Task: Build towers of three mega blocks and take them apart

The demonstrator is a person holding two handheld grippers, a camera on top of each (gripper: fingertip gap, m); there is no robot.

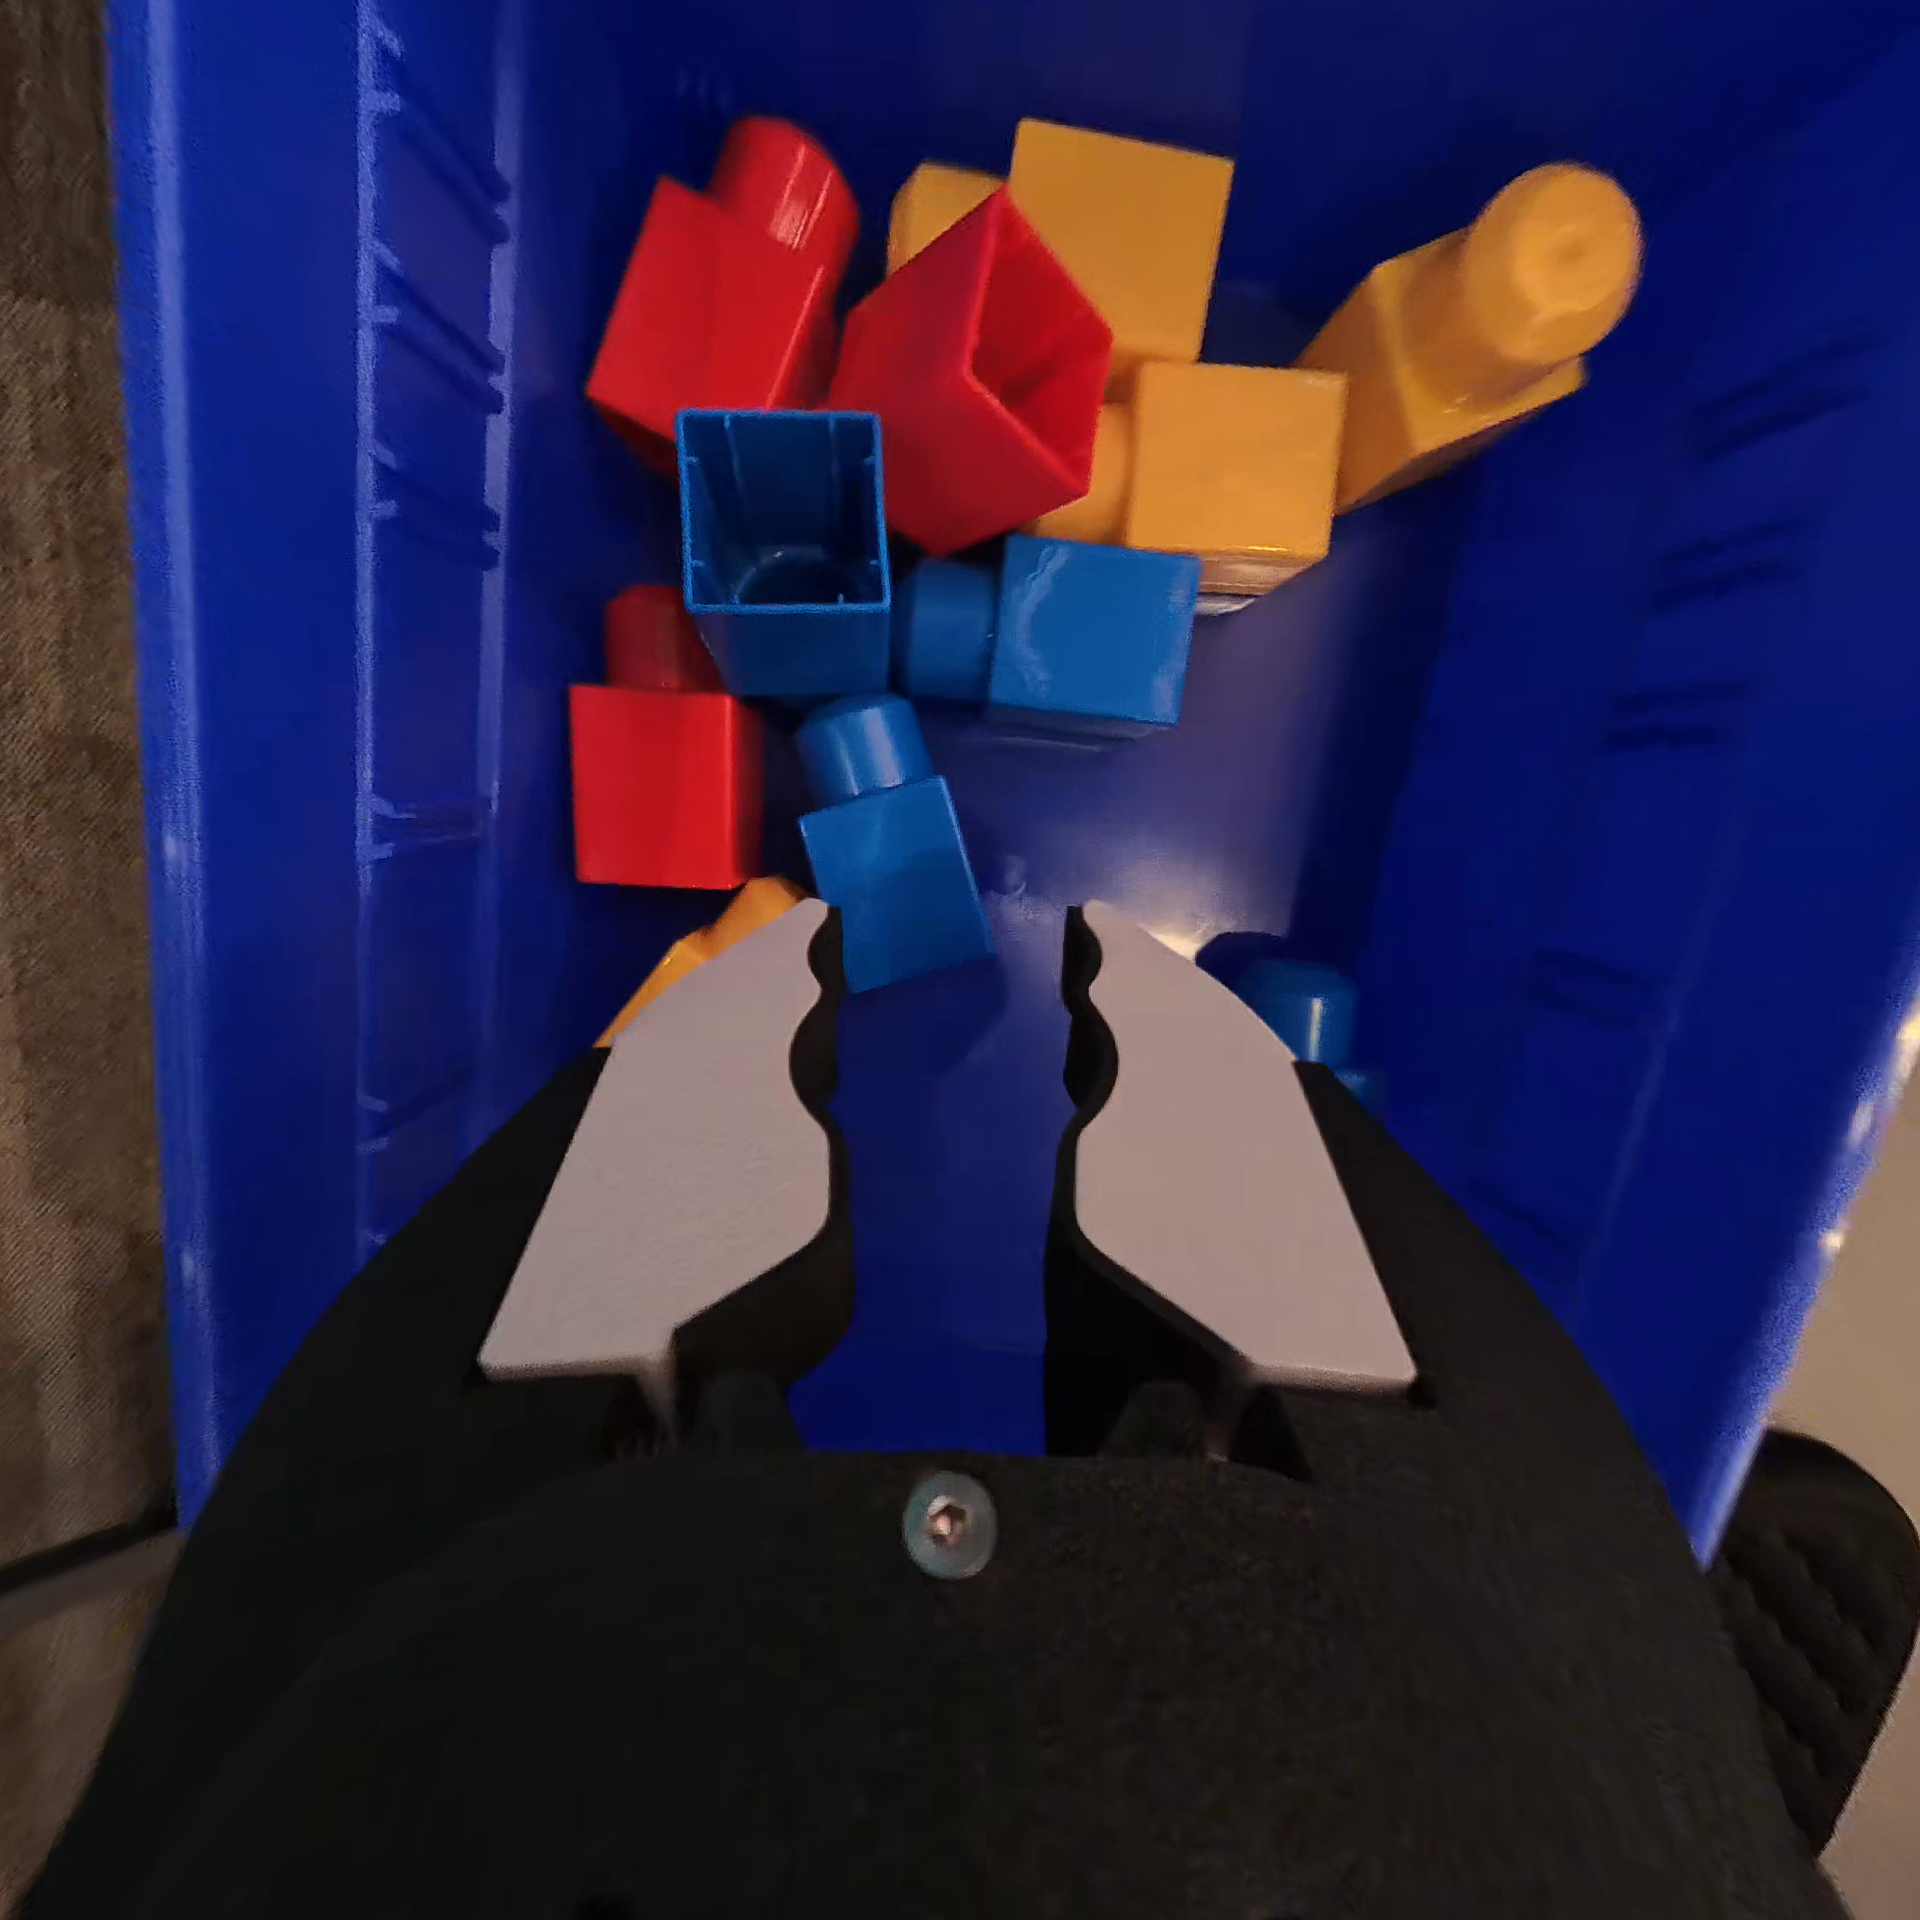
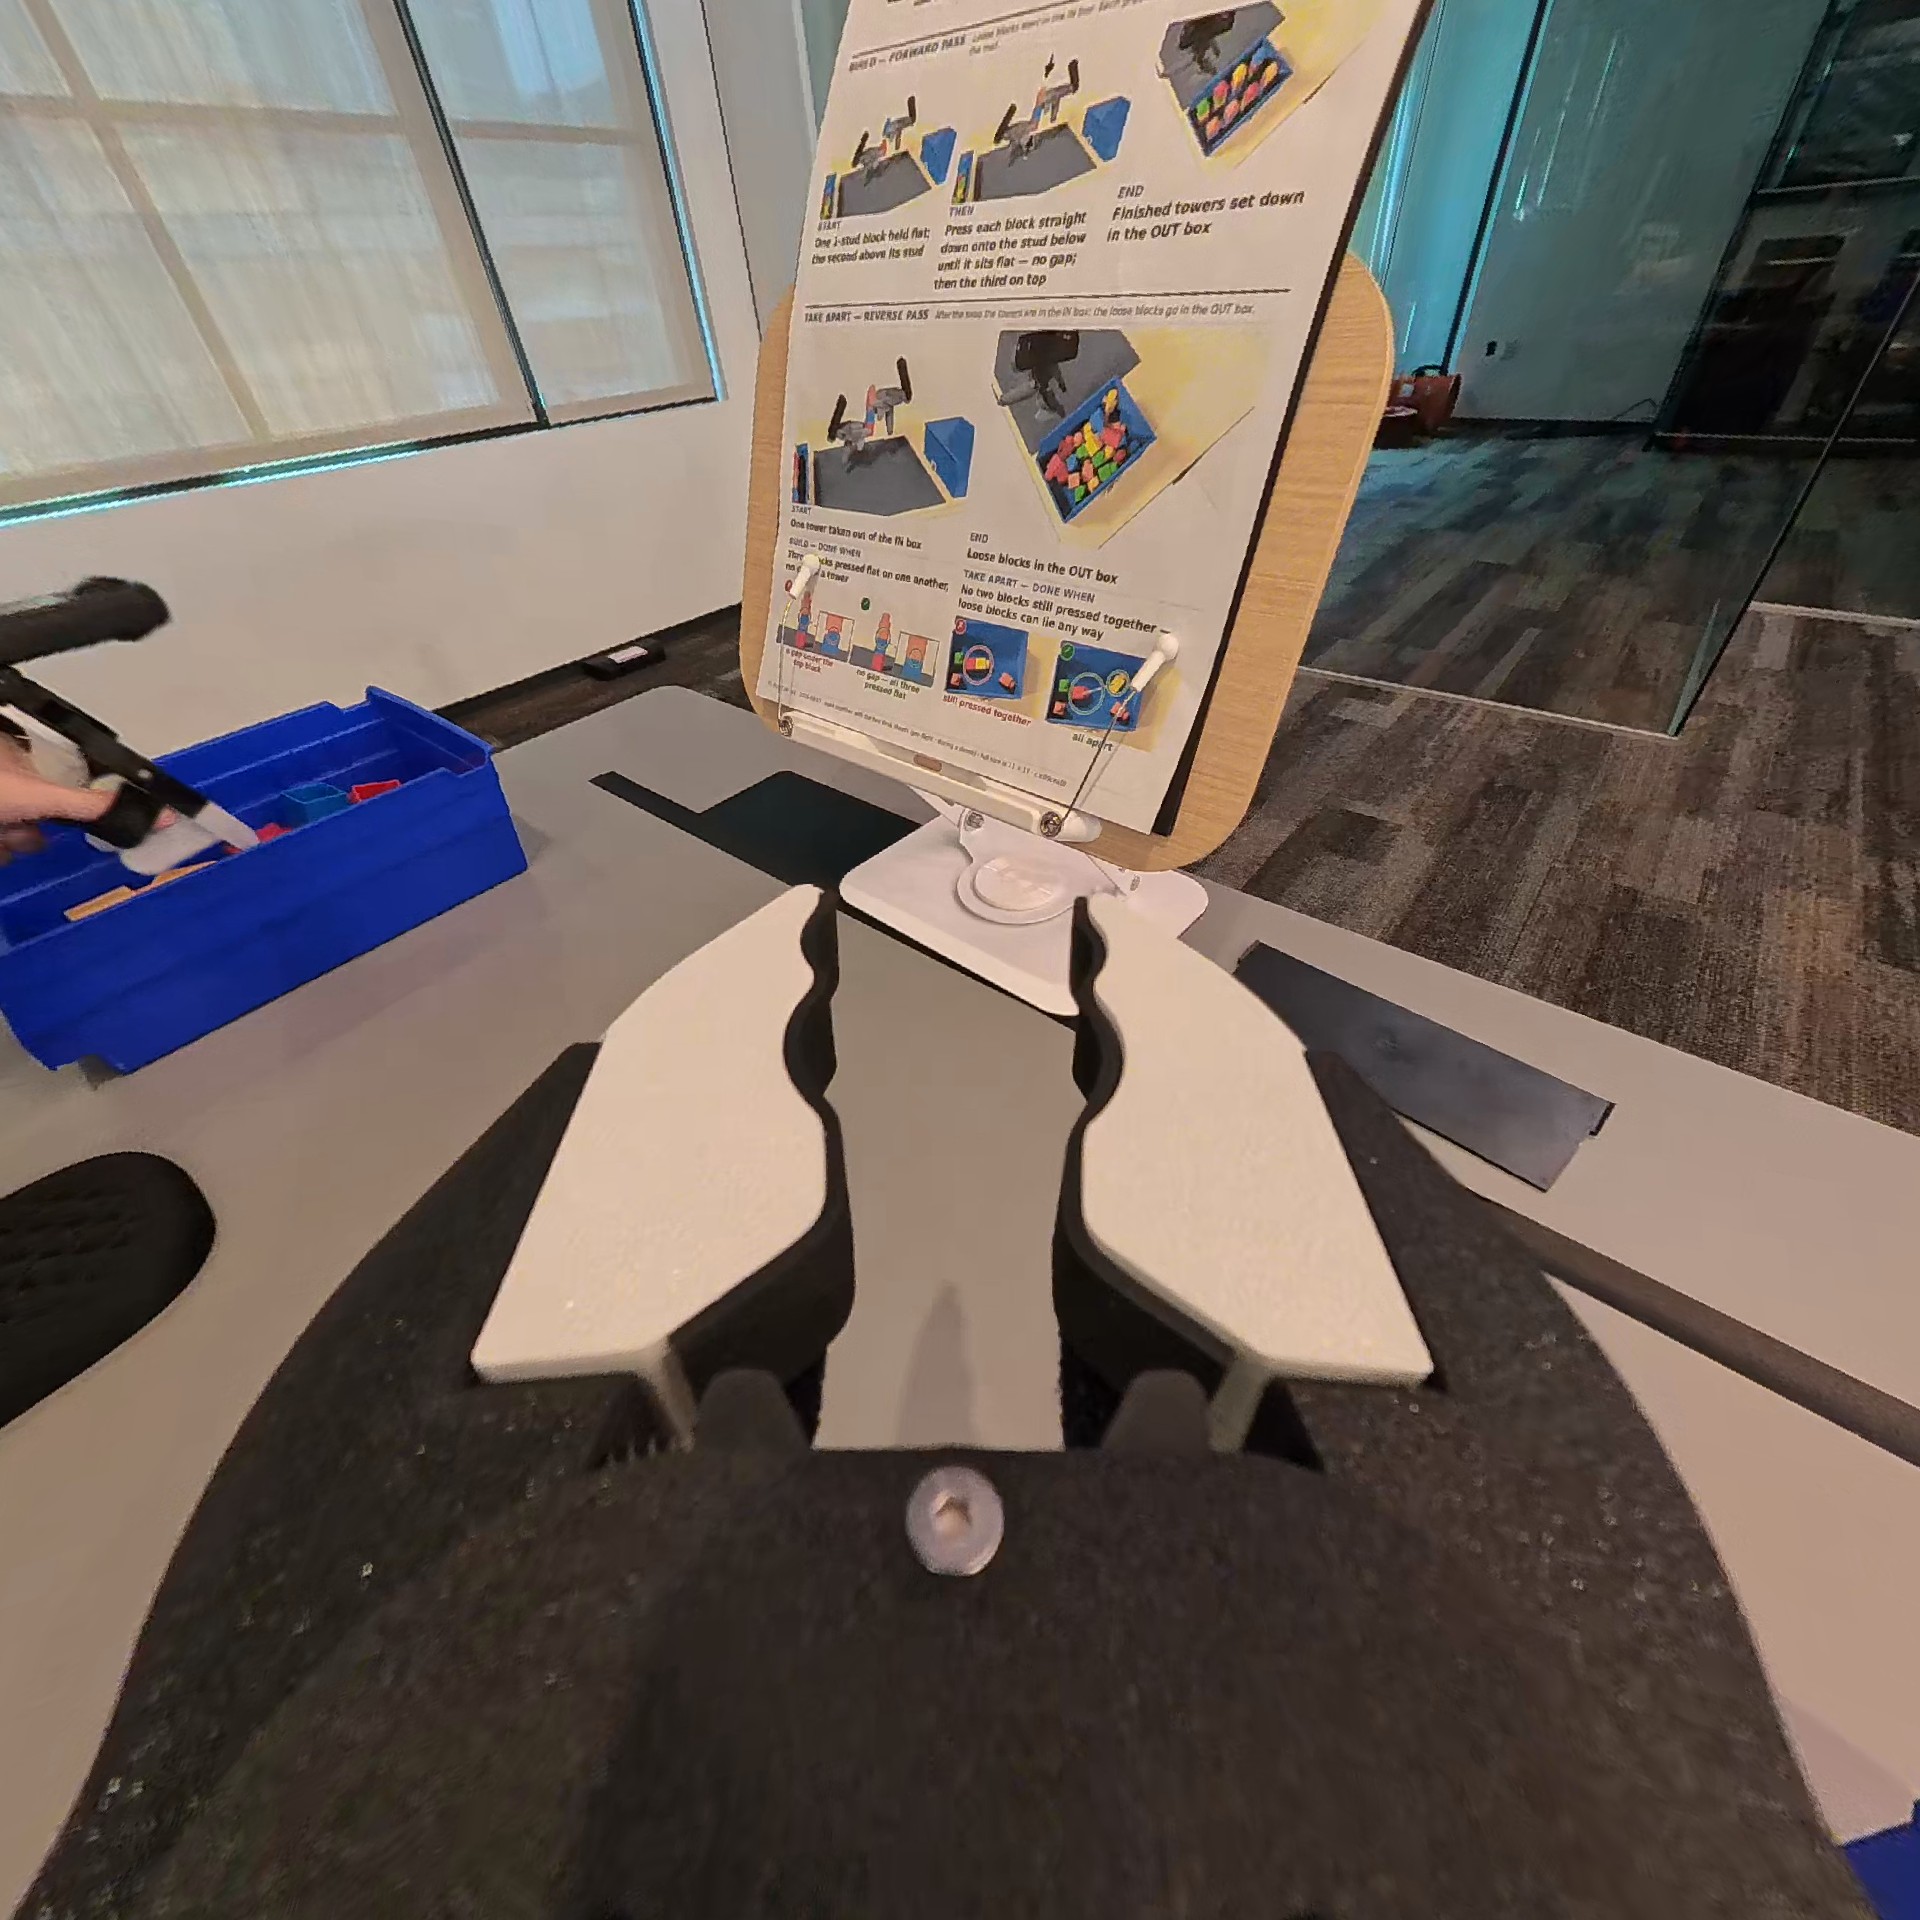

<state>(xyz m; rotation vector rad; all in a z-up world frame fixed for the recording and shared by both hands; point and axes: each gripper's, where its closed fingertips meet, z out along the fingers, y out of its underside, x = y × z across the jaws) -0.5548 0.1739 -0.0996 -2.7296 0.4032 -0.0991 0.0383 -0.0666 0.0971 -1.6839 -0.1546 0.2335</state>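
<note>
Here, the left gripper [image 1: 948,914] reaches down into the blue bin [image 1: 312,623] with its jaws parted wide and empty, a blue block [image 1: 899,894] lying on its side just past the left fingertip, and farther in, more loose red, blue and yellow blocks [image 1: 966,416] heaped against the far end. The right gripper [image 2: 948,914] hovers over the grey table [image 2: 364,1039], its jaws likewise wide and holding nothing, with a white stand carrying an instruction sheet [image 2: 1039,416] beyond it and the bin far off to the left.
</note>
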